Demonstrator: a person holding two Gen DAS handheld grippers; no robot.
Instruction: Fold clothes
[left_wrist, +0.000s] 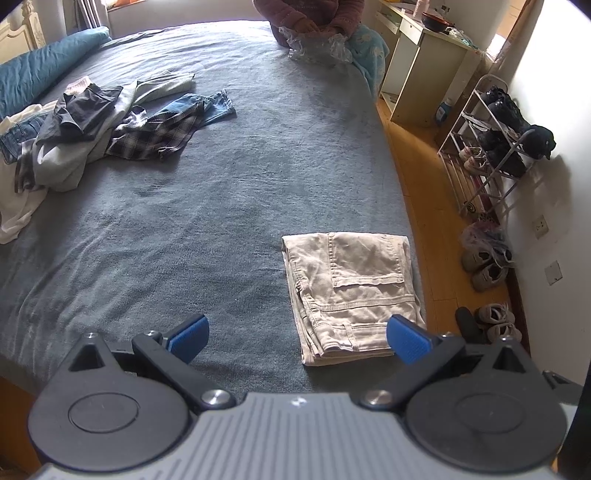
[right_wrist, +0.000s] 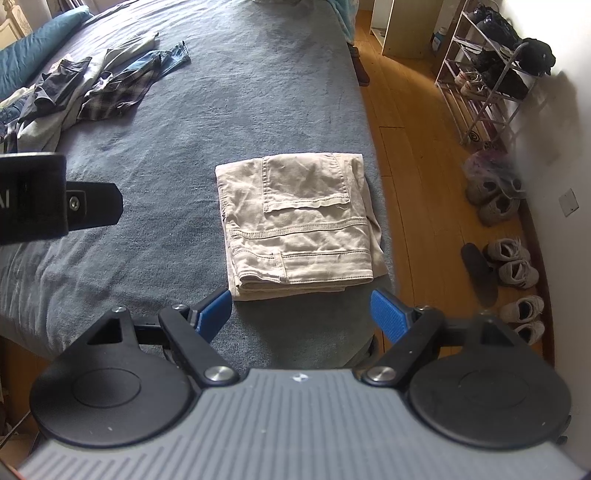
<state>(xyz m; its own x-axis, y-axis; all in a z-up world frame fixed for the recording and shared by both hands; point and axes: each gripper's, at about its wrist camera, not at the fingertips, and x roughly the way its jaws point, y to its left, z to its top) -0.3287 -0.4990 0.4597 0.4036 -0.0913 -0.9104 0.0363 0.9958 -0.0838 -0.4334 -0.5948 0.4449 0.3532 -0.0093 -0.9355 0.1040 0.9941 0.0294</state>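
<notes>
Folded beige trousers (right_wrist: 299, 221) lie near the bed's (right_wrist: 258, 92) right edge; left gripper (left_wrist: 298, 338) and right gripper (right_wrist: 301, 310) gape wide, empty.

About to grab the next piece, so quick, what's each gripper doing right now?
Left gripper: open, holding nothing.
Right gripper: open, holding nothing; the folded trousers lie on the bed just beyond it.

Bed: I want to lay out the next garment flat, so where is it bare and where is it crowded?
Bare: the wide blanket stretch between the clothes pile and the folded trousers, running up to the seated person. Crowded: the pile beside the pillow. Right of the trousers only the bed's edge remains.
</notes>
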